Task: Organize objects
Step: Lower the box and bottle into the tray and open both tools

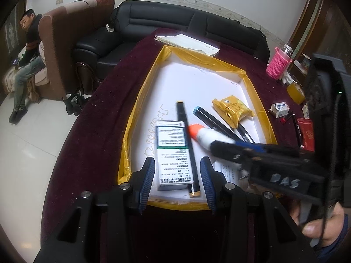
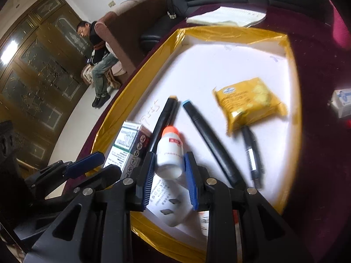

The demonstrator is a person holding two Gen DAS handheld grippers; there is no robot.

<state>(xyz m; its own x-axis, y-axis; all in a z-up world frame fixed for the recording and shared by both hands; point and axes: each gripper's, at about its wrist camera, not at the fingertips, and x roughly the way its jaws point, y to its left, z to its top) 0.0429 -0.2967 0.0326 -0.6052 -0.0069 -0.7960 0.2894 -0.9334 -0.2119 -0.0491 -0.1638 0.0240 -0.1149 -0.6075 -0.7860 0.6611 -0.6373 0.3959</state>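
Note:
A white tray with a yellow taped rim (image 1: 142, 92) (image 2: 140, 70) lies on the dark red table. In it lie a green-and-white medicine box (image 1: 173, 153) (image 2: 125, 146), a black marker with a yellow end (image 1: 186, 140) (image 2: 164, 118), a blue-capped black marker (image 1: 210, 120) (image 2: 208, 140), a black pen (image 2: 252, 153) and a yellow snack packet (image 1: 232, 109) (image 2: 250, 103). My right gripper (image 2: 167, 173) is shut on a white bottle with an orange cap (image 2: 170, 151) (image 1: 201, 133), held low over the tray. My left gripper (image 1: 176, 171) is open, its jaws either side of the medicine box and the yellow-ended marker.
A white plug adapter (image 2: 173, 203) lies in the tray under my right gripper. On the table stand a pink cup (image 1: 277, 64), a tape roll (image 1: 296, 92), a small white box (image 1: 279, 108), a red box (image 1: 307, 133) and papers (image 1: 188, 42). A black sofa (image 1: 153, 28) is behind.

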